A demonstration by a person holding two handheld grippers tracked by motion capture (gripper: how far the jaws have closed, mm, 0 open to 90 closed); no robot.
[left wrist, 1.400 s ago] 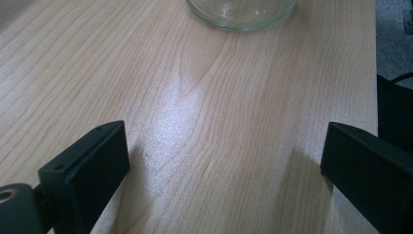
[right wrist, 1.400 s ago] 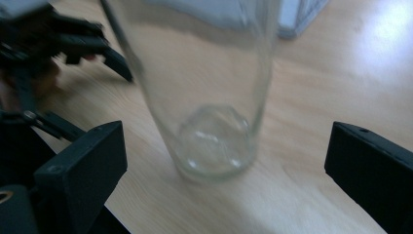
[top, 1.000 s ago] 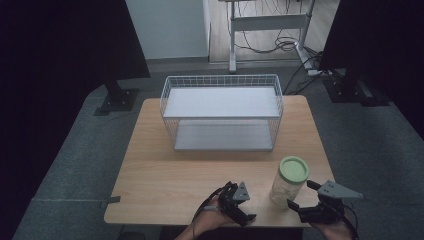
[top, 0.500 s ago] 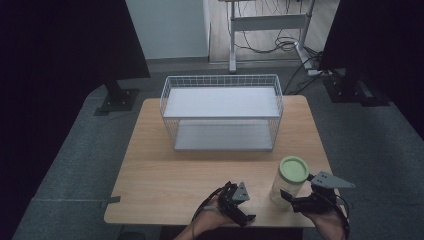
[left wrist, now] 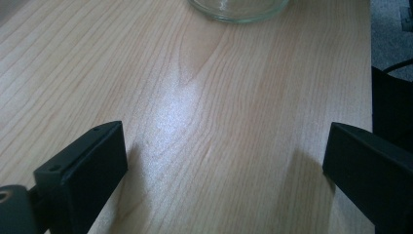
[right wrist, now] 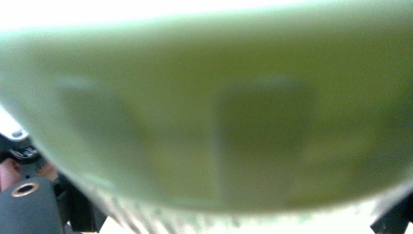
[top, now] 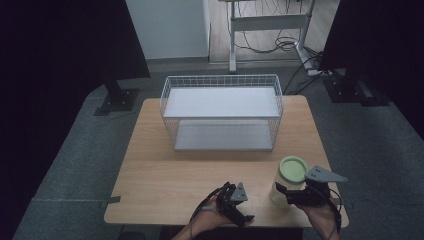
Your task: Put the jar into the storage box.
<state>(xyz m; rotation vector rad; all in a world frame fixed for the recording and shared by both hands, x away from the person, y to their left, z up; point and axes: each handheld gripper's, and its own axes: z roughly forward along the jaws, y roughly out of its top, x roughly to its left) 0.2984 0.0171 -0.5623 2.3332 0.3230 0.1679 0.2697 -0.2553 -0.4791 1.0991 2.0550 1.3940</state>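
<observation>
Green blur from the lid [right wrist: 209, 107] hides the right gripper's [top: 295, 192] fingers, so their state cannot be told; the glass jar [top: 287, 182] is stood upright near the worktop's [top: 165, 175] front right corner; the left gripper [top: 235, 202] is held low beside it, fingers [left wrist: 80, 170] spread wide apart.

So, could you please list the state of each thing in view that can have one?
Jar: upright on the table, near its front right corner.
Green lid: on the jar, closing it.
Wire basket: upright at the back of the table, nothing in it.
Left gripper: open, over bare table.
Right gripper: at the jar; jaw state unclear.
</observation>
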